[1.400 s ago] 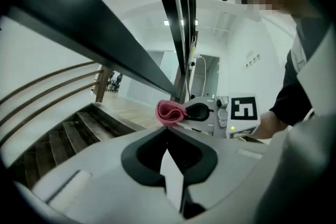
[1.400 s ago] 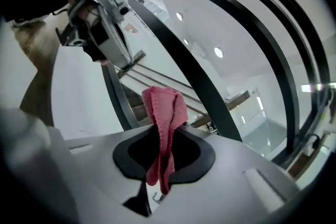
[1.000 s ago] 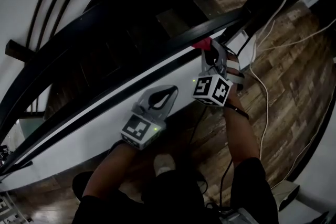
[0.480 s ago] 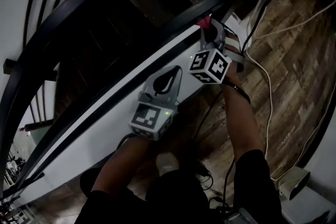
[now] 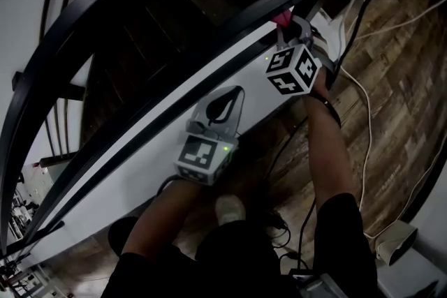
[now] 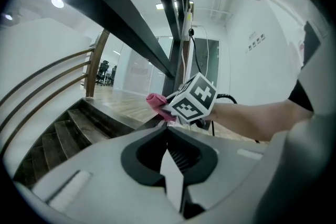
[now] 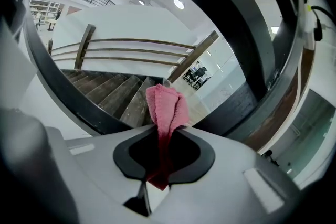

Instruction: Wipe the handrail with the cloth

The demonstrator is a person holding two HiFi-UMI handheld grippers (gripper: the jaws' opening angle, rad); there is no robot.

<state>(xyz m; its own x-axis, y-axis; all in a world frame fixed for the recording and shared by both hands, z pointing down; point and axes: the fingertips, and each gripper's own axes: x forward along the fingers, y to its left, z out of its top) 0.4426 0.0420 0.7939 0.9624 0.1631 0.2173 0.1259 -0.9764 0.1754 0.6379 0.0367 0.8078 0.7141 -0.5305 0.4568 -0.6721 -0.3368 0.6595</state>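
The cloth point(image 7: 167, 107), pink and nubby like terry, is folded into a narrow upright wad and pinched in the right tool point(image 7: 165, 131), whose jaws are closed on its lower part; the rounded top stands above the jaw tips and a dark red end hangs down in the opening behind them. In the head view this sits at the upper right, the cloth up against the handrail point(image 5: 237, 21), a smooth dark curved bar sweeping from lower left to upper right. Below the bar runs a flat white panel point(image 5: 140, 150) along the same line. The left tool point(image 5: 222, 105) is at the frame's middle, over that panel and apart from the cloth; its jaws meet at the tips with nothing between them. Brown wooden steps point(image 5: 160, 31) lie beyond the rail. At right, pale cables point(image 5: 363, 101) trail over a plank floor point(image 5: 398, 80) with visible grain
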